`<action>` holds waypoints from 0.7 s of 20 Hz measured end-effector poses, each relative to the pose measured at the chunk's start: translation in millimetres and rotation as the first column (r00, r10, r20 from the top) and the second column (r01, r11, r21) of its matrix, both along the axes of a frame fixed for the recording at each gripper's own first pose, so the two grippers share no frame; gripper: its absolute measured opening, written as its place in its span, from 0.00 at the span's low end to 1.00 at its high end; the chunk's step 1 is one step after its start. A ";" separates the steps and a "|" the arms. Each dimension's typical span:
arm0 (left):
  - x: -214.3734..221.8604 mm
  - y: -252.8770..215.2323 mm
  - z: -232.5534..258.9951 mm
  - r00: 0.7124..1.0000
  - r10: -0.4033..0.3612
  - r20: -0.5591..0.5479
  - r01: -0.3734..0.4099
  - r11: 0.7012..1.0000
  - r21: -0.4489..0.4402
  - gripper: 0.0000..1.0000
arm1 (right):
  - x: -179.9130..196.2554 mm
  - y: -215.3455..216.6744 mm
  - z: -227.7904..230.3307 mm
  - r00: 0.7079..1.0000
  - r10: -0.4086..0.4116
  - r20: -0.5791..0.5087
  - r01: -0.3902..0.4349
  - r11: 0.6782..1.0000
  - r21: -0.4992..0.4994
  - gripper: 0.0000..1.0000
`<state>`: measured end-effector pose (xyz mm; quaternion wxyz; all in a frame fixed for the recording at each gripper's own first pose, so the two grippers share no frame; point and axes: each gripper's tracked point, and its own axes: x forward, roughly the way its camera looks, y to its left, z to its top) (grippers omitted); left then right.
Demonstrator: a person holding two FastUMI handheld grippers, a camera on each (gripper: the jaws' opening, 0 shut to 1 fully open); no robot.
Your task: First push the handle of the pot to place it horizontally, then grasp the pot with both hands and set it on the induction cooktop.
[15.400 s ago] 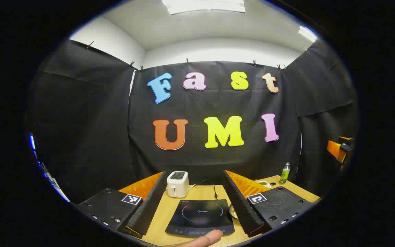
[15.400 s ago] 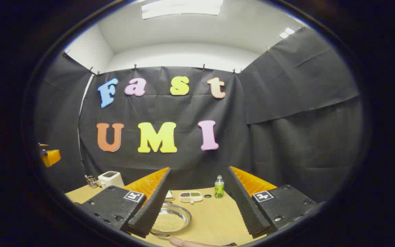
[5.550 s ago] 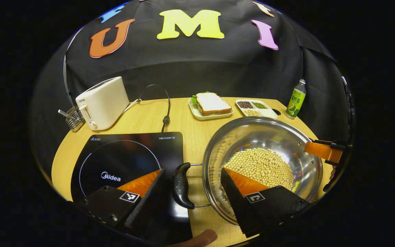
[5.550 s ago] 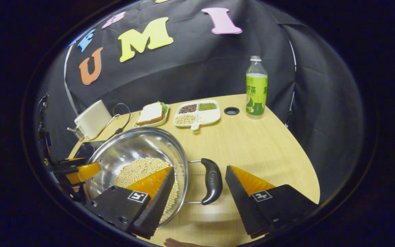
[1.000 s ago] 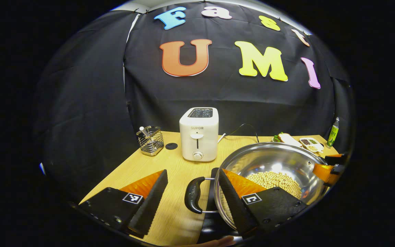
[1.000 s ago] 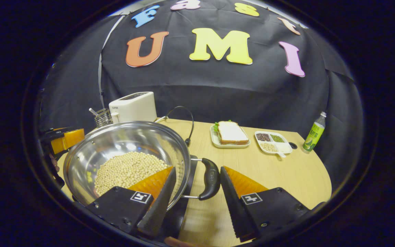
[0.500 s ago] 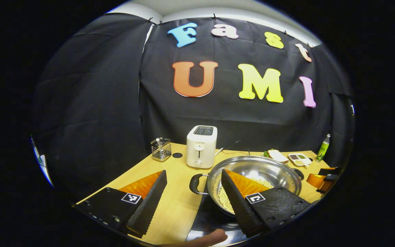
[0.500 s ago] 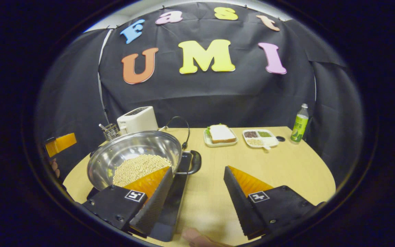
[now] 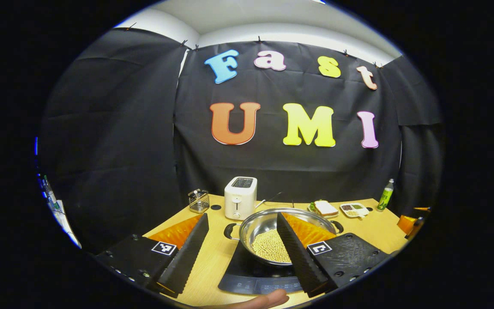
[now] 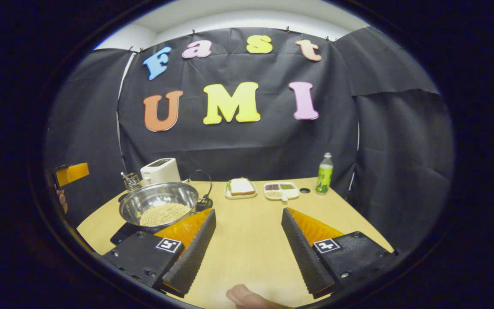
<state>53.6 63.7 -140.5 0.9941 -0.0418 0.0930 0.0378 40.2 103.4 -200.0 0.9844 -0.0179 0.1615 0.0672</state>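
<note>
The steel pot (image 9: 257,225), with pale beans (image 9: 268,249) in it, sits on the black induction cooktop (image 9: 247,281). Its black handles stick out to the left (image 9: 228,231) and right (image 9: 337,225). My left gripper (image 9: 241,214) is open, held back from the pot and above it, with nothing between its fingers. In the right gripper view the pot (image 10: 157,197) stands on the cooktop (image 10: 122,234) at the far left. My right gripper (image 10: 248,211) is open over bare table, well to the right of the pot. The left gripper (image 10: 72,173) shows at the left edge.
Behind the pot stand a white toaster (image 9: 240,197) and a wire holder (image 9: 198,201). A sandwich plate (image 10: 241,187), a divided dish (image 10: 281,189) and a green bottle (image 10: 324,174) line the back of the table (image 10: 251,240). A thumb (image 10: 242,296) shows at the bottom.
Both grippers have let go of the pot handles and drawn back and up. The pot stays on the cooktop and looks smaller and farther off.
</note>
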 end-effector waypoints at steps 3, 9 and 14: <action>-27.3 -7.7 32.9 0.997 0.025 0.079 -0.025 1.000 0.005 0.94 | -26.9 -35.8 39.0 0.996 -0.046 0.082 0.049 0.998 -0.028 0.98; -76.0 -40.9 74.8 0.992 -0.004 0.124 0.000 0.999 0.034 0.95 | -75.6 -83.1 101.3 0.982 -0.089 0.167 0.082 0.996 0.046 0.98; -114.1 -75.9 107.2 0.977 -0.079 0.197 0.077 0.997 0.015 0.94 | -102.9 -106.0 123.6 0.979 -0.102 0.177 0.089 0.993 0.081 0.97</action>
